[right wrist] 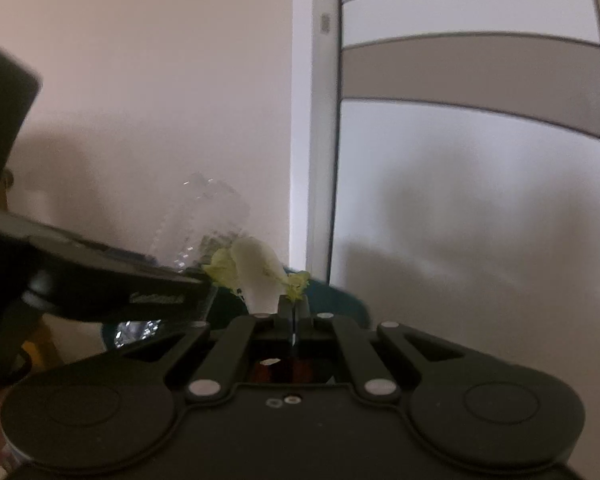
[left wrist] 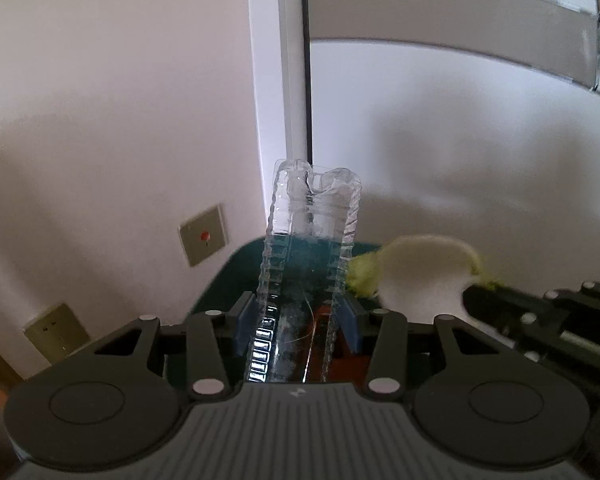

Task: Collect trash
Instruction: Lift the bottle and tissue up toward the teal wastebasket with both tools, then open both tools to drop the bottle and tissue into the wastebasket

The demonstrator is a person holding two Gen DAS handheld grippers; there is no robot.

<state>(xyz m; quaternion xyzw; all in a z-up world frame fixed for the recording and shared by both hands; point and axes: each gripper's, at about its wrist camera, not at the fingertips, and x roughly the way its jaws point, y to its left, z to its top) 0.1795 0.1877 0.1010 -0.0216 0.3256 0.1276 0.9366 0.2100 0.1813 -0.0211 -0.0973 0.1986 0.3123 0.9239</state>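
My left gripper (left wrist: 296,316) is shut on a clear ribbed plastic container (left wrist: 312,216), its blue pads pressing both sides; the container sticks up and forward. Beneath it lies the rim of a dark teal bin (left wrist: 236,264). In the right wrist view my right gripper (right wrist: 294,304) is shut on a white and yellow-green vegetable leaf (right wrist: 260,272), held over the bin's rim (right wrist: 340,300). The left gripper (right wrist: 196,276) and its blurred clear container (right wrist: 208,216) sit just left of the leaf. From the left wrist view the leaf (left wrist: 420,276) and right gripper (left wrist: 476,292) are close on the right.
A white wall stands right behind the bin, with a metal switch plate (left wrist: 202,234) and a socket plate (left wrist: 56,330) low on the left. A white door frame (left wrist: 296,80) rises behind the container. Something shiny like foil (right wrist: 136,330) shows low by the bin.
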